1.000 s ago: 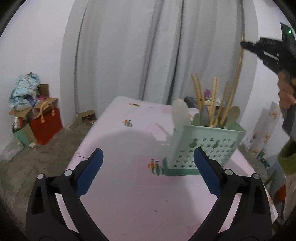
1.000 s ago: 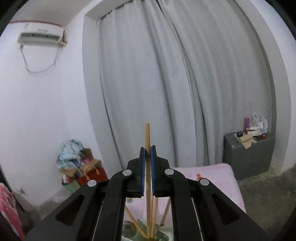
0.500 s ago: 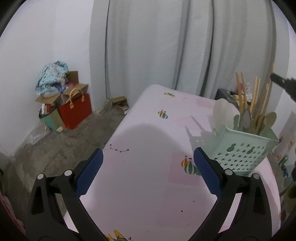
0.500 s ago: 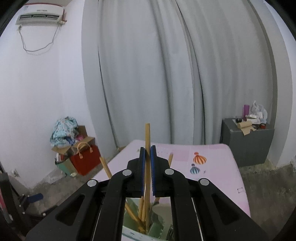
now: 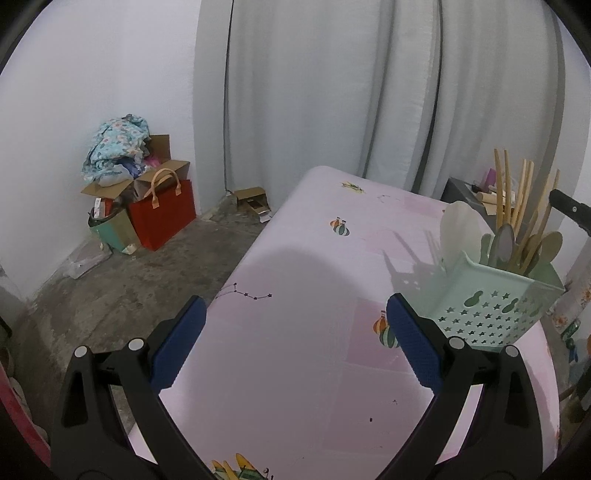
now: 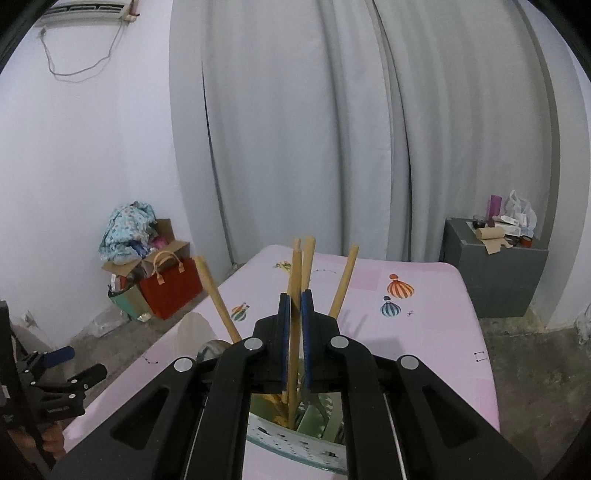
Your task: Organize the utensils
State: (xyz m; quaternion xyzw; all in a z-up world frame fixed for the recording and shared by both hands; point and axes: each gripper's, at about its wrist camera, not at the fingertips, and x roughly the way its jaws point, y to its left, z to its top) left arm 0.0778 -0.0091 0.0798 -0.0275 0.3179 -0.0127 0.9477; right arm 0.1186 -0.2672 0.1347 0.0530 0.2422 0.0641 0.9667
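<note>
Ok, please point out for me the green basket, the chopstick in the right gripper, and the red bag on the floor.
green basket (image 5: 491,314): left wrist view, on its star-holed front wall.
chopstick (image 6: 295,266): right wrist view, on the shaft above the blue pads.
red bag (image 5: 162,214): left wrist view, on its front face.

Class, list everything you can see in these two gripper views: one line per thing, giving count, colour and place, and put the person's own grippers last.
table: one, pink cloth with balloon prints, centre.
utensil basket: one, mint green with star holes, on the table's right side.
wooden utensils: several, tan, standing in the basket.
curtain: one, grey, behind the table.
red bag: one, on the floor by the wall.
cabinet: one, dark grey, right of the table, clutter on top.
air conditioner: one, white, high on the wall.
left gripper: black with blue pads, open, over the table.
right gripper: shut on wooden stick, above the basket.
</note>
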